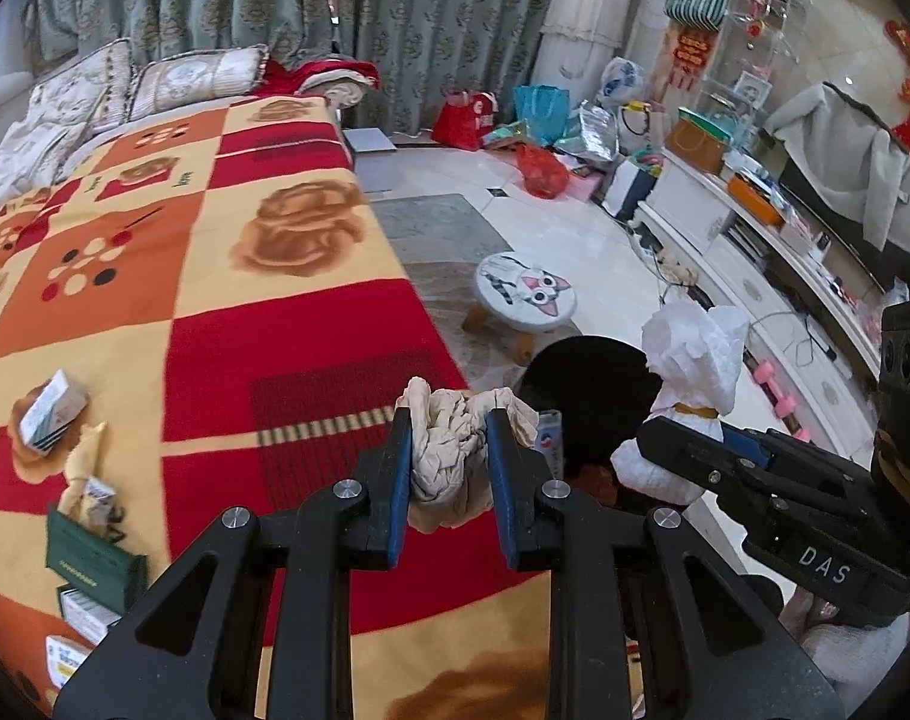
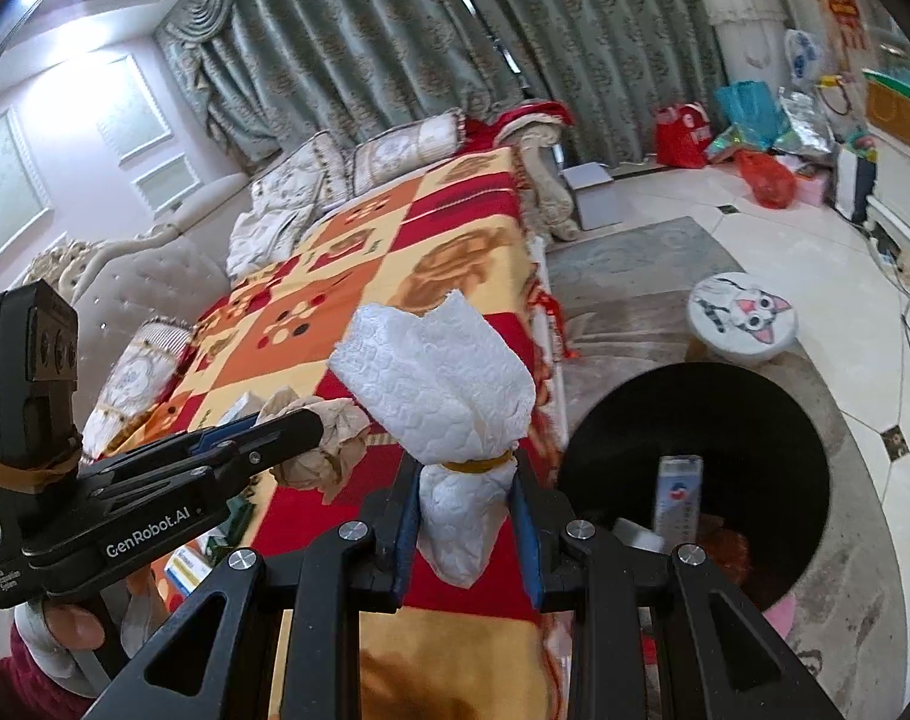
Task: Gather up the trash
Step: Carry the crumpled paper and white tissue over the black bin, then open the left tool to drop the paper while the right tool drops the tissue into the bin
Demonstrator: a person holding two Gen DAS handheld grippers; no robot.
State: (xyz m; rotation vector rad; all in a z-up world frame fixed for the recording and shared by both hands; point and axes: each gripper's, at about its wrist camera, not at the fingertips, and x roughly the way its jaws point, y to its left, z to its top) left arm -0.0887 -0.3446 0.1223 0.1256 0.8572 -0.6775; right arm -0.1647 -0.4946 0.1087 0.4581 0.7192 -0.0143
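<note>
My left gripper [image 1: 449, 429] is shut on a crumpled beige paper wad [image 1: 449, 462], held over the sofa's front edge. In the right wrist view the same beige wad [image 2: 323, 450] sits in the left gripper [image 2: 302, 423] at the left. My right gripper [image 2: 463, 468] is shut on a white paper-towel bundle [image 2: 443, 384] tied with a yellow band; in the left wrist view that bundle [image 1: 691, 360] and the right gripper [image 1: 658, 438] are at the right. A black trash bin [image 2: 694, 420] stands on the floor beside the sofa, with a carton and other trash inside; it also shows as the black bin [image 1: 586, 384].
A red, orange and yellow blanket [image 1: 227, 276] covers the sofa. On it lie a small box [image 1: 53, 411], a green pouch [image 1: 95, 561] and other packets. A cat-face stool [image 1: 523, 291] stands on the rug beyond the bin. Bags [image 1: 538, 171] clutter the far floor; a white TV cabinet [image 1: 754, 276] runs along the right.
</note>
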